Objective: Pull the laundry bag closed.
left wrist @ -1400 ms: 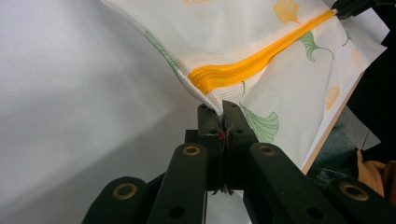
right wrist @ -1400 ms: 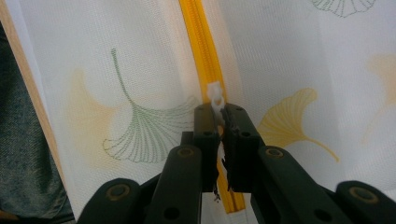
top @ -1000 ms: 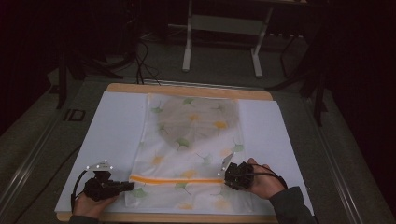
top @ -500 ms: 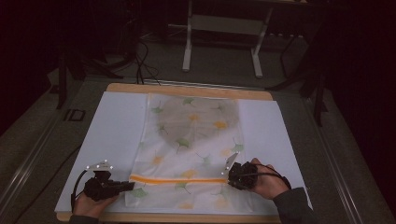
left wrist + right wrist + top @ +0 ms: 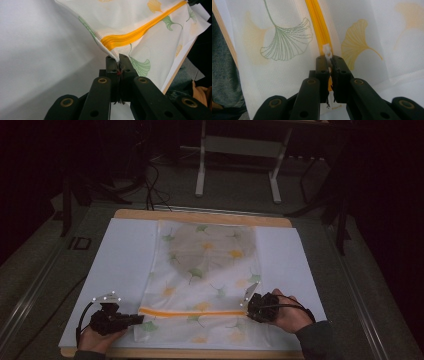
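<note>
High view: a white mesh bag (image 5: 205, 280) printed with green and yellow leaves lies flat at frame centre on a white sheet (image 5: 120, 265) covering a wooden board (image 5: 200, 215); an orange zipper (image 5: 192, 312) runs across the bag's lower part. The left gripper (image 5: 131, 320) sits at lower left, its tip at the zipper's left end, held by a hand (image 5: 97, 340). The right gripper (image 5: 251, 305) sits at lower right, at the zipper's right end, in the other hand (image 5: 287, 315). Dark floor and a metal stand (image 5: 240, 155) fill the upper frame. Left gripper view: jaws pressed together, pinching the bag's edge just where the orange zipper ends at frame centre; the fabric rises from the pinch toward the upper right, slightly lifted and wrinkled. Right gripper view: jaws closed on the small white zipper pull (image 5: 327, 51) at frame centre; the orange zipper runs upward from it, with a green leaf print at left and a yellow one at right.
</note>
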{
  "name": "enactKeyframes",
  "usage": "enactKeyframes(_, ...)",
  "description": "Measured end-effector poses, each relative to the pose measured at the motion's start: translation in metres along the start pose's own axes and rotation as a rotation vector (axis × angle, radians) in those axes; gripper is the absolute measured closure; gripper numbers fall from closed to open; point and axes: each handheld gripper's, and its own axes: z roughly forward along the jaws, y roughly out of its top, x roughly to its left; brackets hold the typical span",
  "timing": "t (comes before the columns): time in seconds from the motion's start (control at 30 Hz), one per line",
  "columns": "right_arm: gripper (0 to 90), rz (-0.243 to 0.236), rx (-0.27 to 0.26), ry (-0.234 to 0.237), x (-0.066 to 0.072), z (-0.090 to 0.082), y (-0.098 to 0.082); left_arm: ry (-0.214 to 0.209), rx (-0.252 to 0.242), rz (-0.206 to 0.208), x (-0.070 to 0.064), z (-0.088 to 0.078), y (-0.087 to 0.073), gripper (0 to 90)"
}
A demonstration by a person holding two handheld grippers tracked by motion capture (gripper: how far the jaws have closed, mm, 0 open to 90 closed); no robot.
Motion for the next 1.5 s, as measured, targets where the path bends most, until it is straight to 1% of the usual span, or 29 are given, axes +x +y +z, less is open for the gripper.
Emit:
enactKeyframes(0.23, 84.8, 0.007, 0.002, 0.0, -0.001, -0.003, -0.003, -0.003, 0.001, 0.001, 0.0, 0.0, 0.0, 88.8)
enactKeyframes(0.6, 84.8, 0.005, 0.013, 0.001, -0.002, -0.003, -0.005, -0.001, 0.002, 0.001, 0.0, 0.0, 0.0, 88.7)
enactKeyframes(0.73, 84.8, 0.006, 0.034, -0.002, -0.003, -0.003, -0.009, -0.003, 0.0, 0.0, 0.0, 0.0, 0.0, 88.7)
enactKeyframes(0.9, 84.8, 0.015, 0.033, 0.001, -0.004, -0.005, -0.012, -0.002, 0.003, 0.001, 0.0, 0.0, 0.0, 88.7)
enactKeyframes(1.03, 84.8, 0.015, 0.044, 0.002, -0.005, -0.006, -0.014, -0.002, 0.003, 0.001, 0.0, 0.0, 0.0, 88.8)
enactKeyframes(1.5, 84.8, 0.054, 0.053, 0.006, -0.01, -0.006, -0.031, -0.006, 0.008, 0.002, 0.0, 0.0, 0.0, 88.8)
